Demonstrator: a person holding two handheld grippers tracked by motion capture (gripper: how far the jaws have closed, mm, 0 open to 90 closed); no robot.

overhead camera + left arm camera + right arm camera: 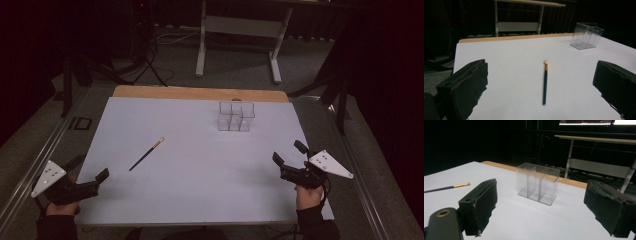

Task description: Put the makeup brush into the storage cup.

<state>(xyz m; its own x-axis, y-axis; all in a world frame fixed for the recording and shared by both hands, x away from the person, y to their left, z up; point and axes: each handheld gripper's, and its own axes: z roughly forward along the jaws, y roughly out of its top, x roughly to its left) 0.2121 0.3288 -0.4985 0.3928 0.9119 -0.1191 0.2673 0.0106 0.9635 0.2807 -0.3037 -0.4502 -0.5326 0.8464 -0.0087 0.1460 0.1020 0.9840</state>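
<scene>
1. You have two claws, one brush and one clear organizer on the table (pixel 200 200); your left claw (pixel 90 180) rests at the near left corner, your right claw (pixel 290 161) at the near right edge.
2. Both claws stand wide open and hold nothing; in each gripper view the two black jaws are far apart with bare white surface between them.
3. The brush (pixel 146 154) lies flat, left of the middle, its pale tip toward the far side; it is well apart from the organizer (pixel 235 116), which stands upright near the far edge.
4. Nothing lies between the left claw and the brush; behind the table stands a white-legged desk (pixel 240 30).
5. The organizer's compartments are hard to count through the clear walls; the room around is dark.
</scene>
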